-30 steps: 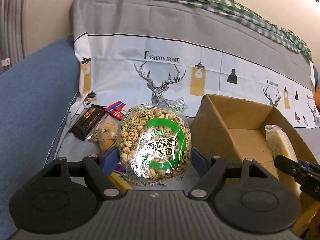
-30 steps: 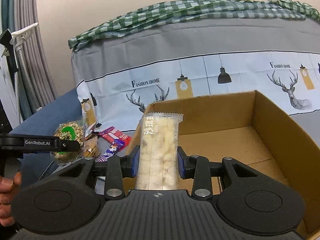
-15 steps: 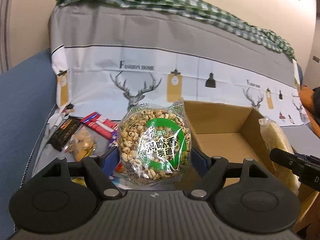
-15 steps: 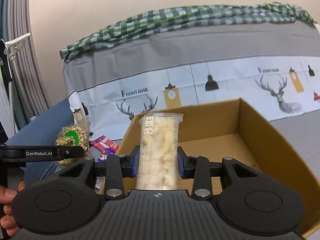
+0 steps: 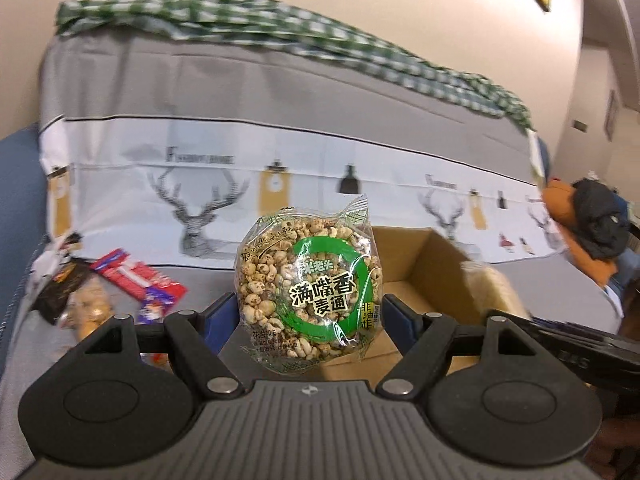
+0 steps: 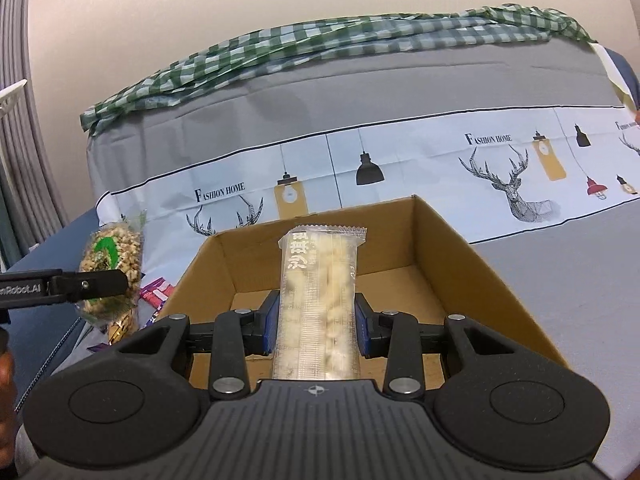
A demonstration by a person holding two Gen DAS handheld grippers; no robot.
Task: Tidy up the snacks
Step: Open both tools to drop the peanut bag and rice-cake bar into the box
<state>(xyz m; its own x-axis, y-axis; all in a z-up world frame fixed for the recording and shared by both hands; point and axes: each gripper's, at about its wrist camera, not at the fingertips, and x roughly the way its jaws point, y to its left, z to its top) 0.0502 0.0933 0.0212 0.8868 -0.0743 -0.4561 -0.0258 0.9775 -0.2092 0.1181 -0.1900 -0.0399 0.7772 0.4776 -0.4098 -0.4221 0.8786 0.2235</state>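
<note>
My left gripper (image 5: 310,312) is shut on a round clear bag of puffed grain snack with a green ring label (image 5: 310,284), held upright in the air near the left edge of an open cardboard box (image 5: 416,256). My right gripper (image 6: 316,320) is shut on a long clear pack of pale snack pieces (image 6: 318,300), held upright above the front of the same box (image 6: 452,264). The box floor that shows is bare. The grain bag (image 6: 112,256) and the left gripper's finger (image 6: 88,284) also show at the left of the right wrist view.
Several loose snack packs lie on the grey sofa cover to the left of the box: a red one (image 5: 132,276), a black one (image 5: 56,296) and a yellowish one (image 5: 88,308). The sofa back with the deer print (image 6: 512,184) rises behind. Orange and black clothing (image 5: 588,232) lies at the right.
Both grippers have swung to the right with their snacks. The left gripper with the grain bag has come closer to the box; the right gripper now looks more squarely into it.
</note>
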